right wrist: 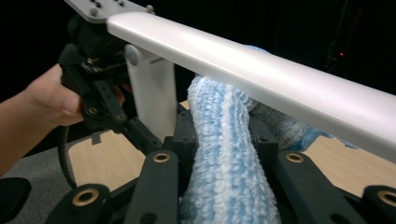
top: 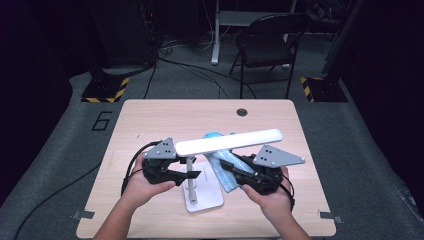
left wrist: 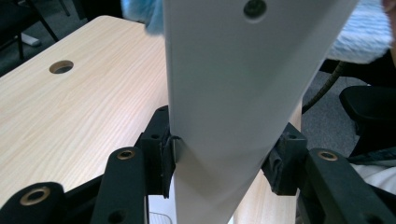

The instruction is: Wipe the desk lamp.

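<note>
The left gripper [top: 192, 174] has its jaws partly closed and clamped on the upright arm [left wrist: 224, 107] of a white desk lamp [top: 229, 141], one pad pressing each side, which steadies the lamp on its flat base [top: 205, 196] near the front middle of the wooden table [top: 150, 120]. To the right of it, the lamp's long head stretches level across the table above a blue cloth [top: 220, 162]. Farther right, the right gripper [top: 227, 166] is squeezed tight on that fluffy blue cloth [right wrist: 224, 154], which bunches up between its jaws and reaches just under the lamp head [right wrist: 261, 79].

The step in hand looks like wiping the lamp: one gripper braces it while the other brings the cloth to the head. The next move probably calls for pressing the cloth against the head and drawing it along its length, with the left grip kept firm so that the base does not tip or slide.

The only writing to be read is a large "6" [top: 102, 121] marked on the floor left of the table; the lamp bears no visible brand.
</note>
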The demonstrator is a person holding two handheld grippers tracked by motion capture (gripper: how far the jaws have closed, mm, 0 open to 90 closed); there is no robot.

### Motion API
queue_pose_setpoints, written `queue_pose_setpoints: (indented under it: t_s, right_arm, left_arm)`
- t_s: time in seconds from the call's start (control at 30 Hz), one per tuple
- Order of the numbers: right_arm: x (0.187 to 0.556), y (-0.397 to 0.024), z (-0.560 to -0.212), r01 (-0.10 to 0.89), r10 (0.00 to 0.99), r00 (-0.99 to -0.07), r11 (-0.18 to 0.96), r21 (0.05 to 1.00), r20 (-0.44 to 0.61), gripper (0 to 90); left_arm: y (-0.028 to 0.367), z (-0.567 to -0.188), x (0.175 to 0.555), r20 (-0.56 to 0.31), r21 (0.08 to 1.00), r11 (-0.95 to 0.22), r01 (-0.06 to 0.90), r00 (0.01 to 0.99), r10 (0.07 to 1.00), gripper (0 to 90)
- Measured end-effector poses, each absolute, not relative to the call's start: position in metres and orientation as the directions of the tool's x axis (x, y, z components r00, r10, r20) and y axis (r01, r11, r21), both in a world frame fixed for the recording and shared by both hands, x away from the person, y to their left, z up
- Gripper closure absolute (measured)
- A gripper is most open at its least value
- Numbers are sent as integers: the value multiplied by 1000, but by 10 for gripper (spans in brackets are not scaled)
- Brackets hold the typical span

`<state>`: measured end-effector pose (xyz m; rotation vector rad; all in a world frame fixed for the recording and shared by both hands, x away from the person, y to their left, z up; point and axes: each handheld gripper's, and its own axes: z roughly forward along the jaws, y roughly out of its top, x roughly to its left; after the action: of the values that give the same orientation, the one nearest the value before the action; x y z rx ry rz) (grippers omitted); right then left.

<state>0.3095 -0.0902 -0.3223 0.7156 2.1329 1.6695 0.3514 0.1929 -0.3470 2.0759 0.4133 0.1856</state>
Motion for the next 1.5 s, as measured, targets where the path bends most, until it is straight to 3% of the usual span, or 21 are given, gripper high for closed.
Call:
queue_pose_setpoints:
  t_s: [0.3, 0.57, 1.1, 1.5]
  right_arm:
    - [307, -77, -320, 170, 558, -829, 182, 968, 40, 703]
    - [316, -128, -330, 207, 642, -763, 131, 969, 76, 703]
    - [338, -204, -344, 205, 692, -718, 114, 972, 70, 704]
    - [346, -190, -344, 189, 615, -785, 128, 974, 72, 704]
  left_arm:
    - [193, -348, 351, -30, 863, -460, 210, 930, 367, 520]
    - [194, -347, 352, -37, 856, -471, 214, 933, 357, 520]
    - [194, -347, 353, -38, 856, -472, 213, 935, 353, 520]
    - [194, -347, 355, -46, 855, -474, 213, 939, 339, 520]
